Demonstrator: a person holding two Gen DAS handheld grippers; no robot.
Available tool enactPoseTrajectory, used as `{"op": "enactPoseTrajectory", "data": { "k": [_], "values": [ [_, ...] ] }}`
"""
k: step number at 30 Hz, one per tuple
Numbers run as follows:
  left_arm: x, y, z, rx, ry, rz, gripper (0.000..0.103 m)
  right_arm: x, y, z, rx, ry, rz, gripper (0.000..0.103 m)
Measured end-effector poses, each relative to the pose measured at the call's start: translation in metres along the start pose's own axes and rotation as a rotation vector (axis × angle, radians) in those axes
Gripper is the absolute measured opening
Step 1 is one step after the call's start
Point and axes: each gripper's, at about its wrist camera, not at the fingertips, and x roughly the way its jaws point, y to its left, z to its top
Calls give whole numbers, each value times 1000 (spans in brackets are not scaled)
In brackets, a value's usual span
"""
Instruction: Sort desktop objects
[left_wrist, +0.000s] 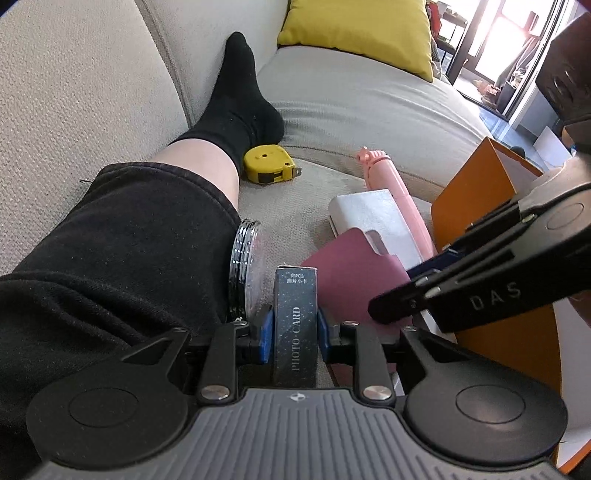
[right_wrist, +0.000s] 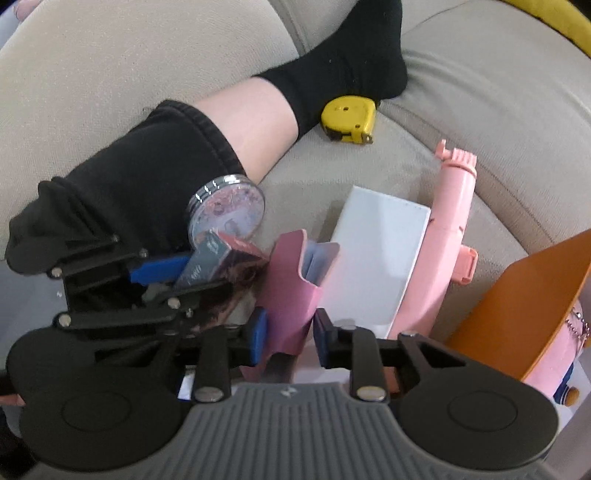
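My left gripper (left_wrist: 295, 334) is shut on a dark photo-card box (left_wrist: 295, 325), held upright between its blue pads; the box also shows in the right wrist view (right_wrist: 207, 262). My right gripper (right_wrist: 290, 332) is shut on a pink card sleeve (right_wrist: 291, 280), which appears maroon in the left wrist view (left_wrist: 351, 280). The right gripper's fingers (left_wrist: 461, 280) reach in from the right there. On the sofa lie a round clear case (right_wrist: 229, 210), a white box (right_wrist: 376, 258), a pink handheld tool (right_wrist: 448, 221) and a yellow tape measure (right_wrist: 349, 118).
A person's leg in black shorts and a black sock (left_wrist: 236, 99) lies along the beige sofa on the left. An orange box (left_wrist: 480, 192) stands at the right, with pink items inside (right_wrist: 561, 350). A yellow cushion (left_wrist: 362, 29) sits at the back.
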Motion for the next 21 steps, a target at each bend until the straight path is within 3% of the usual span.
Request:
{"op": "enactPoseTrajectory", "data": {
  "k": [7, 11, 15, 21],
  "values": [
    [-10, -1, -1, 3, 51, -8, 32, 1, 5, -5, 2, -42, 19, 29],
    [-9, -1, -1, -3, 39, 9, 32, 8, 1, -4, 65, -59, 84, 28],
    [-9, -1, -3, -4, 26, 20, 26, 4, 4, -8, 91, -99, 79, 25],
    [-36, -6, -5, -16, -48, 20, 26, -33, 5, -29, 119, -226, 85, 23]
  ]
}}
